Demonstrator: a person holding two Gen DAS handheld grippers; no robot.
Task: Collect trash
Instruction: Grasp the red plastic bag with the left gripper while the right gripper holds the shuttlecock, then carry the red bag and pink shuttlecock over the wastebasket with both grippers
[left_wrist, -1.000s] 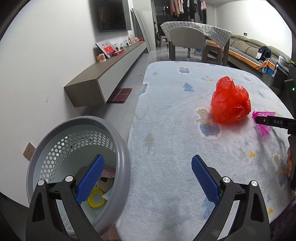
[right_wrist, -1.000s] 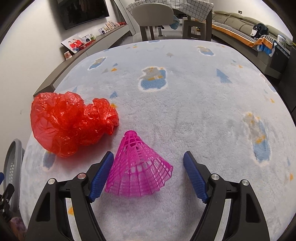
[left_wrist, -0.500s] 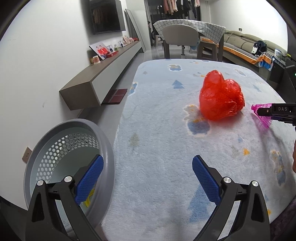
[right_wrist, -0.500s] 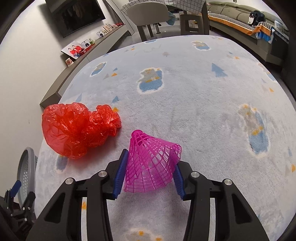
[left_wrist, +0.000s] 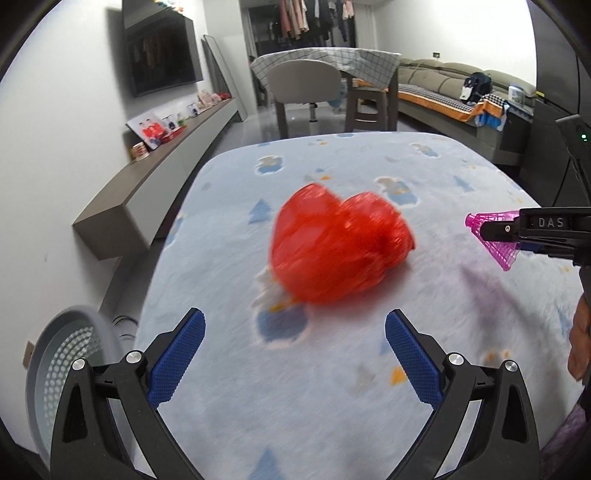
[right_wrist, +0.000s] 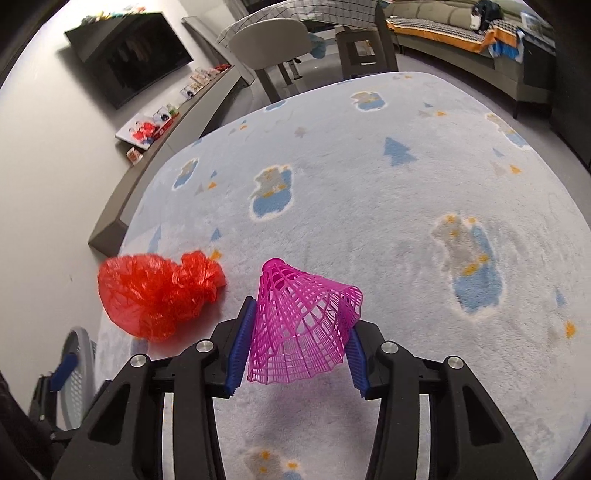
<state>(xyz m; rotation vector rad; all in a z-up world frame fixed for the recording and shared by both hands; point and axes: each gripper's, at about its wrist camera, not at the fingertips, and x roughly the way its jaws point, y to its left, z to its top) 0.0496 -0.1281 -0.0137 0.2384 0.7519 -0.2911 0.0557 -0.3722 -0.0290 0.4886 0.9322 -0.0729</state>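
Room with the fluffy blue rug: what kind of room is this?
Most likely a home living room: a sofa runs along the far wall, a TV hangs above a low shelf, and a dining table with a chair stands behind the rug.

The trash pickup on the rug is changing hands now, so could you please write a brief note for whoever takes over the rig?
Right claw: shut on the pink shuttlecock, lifted off the rug; its jaws have just closed on it.
Left claw: open, empty, facing the red plastic bag.
Red plastic bag: lying on the rug, not yet picked up.
Grey basket: at the rug's left edge.
Left to do: drop the shuttlecock in the basket, then collect the bag.
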